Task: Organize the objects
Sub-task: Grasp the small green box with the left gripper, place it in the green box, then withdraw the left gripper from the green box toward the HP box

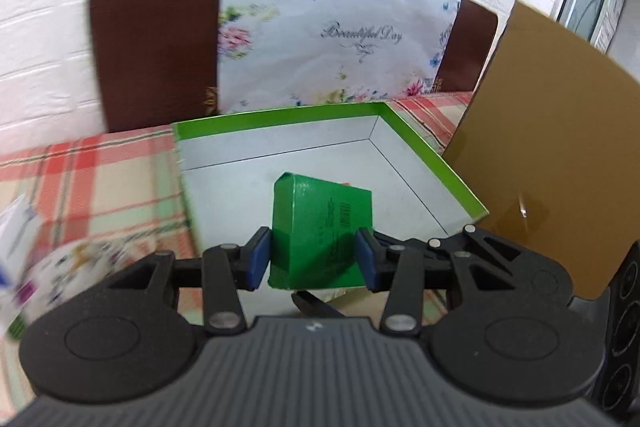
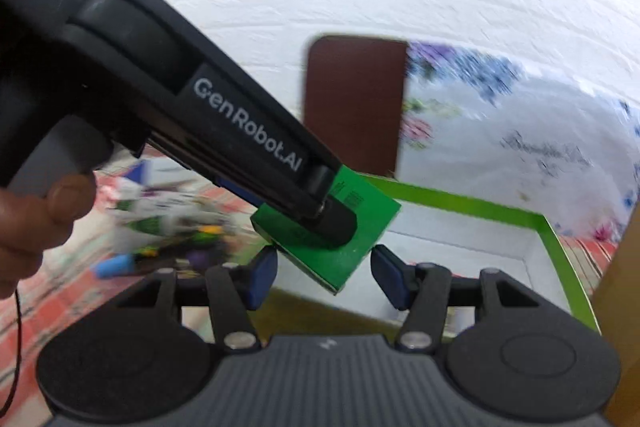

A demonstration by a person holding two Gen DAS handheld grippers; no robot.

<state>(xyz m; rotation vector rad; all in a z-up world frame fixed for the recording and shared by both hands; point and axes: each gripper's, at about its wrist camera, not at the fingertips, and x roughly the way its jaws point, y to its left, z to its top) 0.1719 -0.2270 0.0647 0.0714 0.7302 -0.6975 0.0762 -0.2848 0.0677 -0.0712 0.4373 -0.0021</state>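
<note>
White brick wall backs a table under a red-and-cream plaid cloth [image 1: 100, 167], where we work over a shallow tray [image 1: 436, 163] with green rims and a pale floor. Behind it stand a brown chair back [image 1: 156, 39] and a floral bag [image 1: 320, 39] lettered in script; a tan cardboard sheet [image 1: 540, 131] leans at the tray's right side. Our left gripper [image 1: 316, 259] pinches a small green box [image 1: 320, 235] between its blue pads [image 1: 258, 259], holding it tilted above the tray's near part. In the right wrist view, the same box [image 2: 340, 259] shows under the left tool's black finger, and a hand [image 2: 36, 223] grips that tool's handle. Our right gripper [image 2: 324, 277] stands parted beneath the box's corner, pads clear of it. Blurred clutter [image 2: 168, 223] lies on the cloth at left.
</note>
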